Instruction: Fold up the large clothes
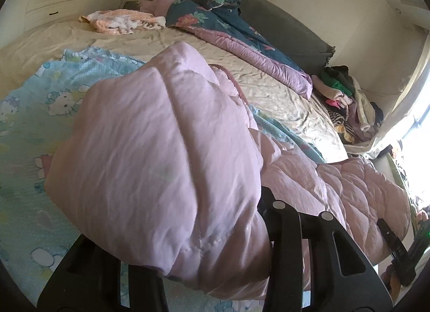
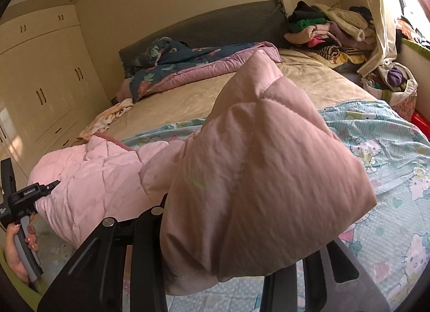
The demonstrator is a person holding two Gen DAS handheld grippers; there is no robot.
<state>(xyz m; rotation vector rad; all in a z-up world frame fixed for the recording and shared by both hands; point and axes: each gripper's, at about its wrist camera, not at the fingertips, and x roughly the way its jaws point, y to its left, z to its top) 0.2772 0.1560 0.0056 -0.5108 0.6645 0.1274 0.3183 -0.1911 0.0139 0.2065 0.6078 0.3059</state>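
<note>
A pink quilted padded garment [image 1: 150, 164] lies across the near part of the bed. My left gripper [image 1: 204, 266] is shut on one bunched end of it, which fills the left wrist view and hides the fingertips. My right gripper [image 2: 215, 266] is shut on the other bunched end of the garment [image 2: 255, 177], lifted in front of the camera. The middle of the garment [image 2: 88, 177] sags onto the bed between them. The left gripper also shows in the right wrist view [image 2: 51, 185] at the far left, held by a hand.
A light blue cartoon-print sheet [image 2: 376, 145] covers the near bed over a beige sheet [image 1: 188, 45]. A floral blue and purple quilt [image 1: 215, 24] lies by the grey headboard [image 2: 215, 24]. A clothes pile [image 2: 328, 29] sits by the window. Wardrobes [image 2: 40, 83] stand beside the bed.
</note>
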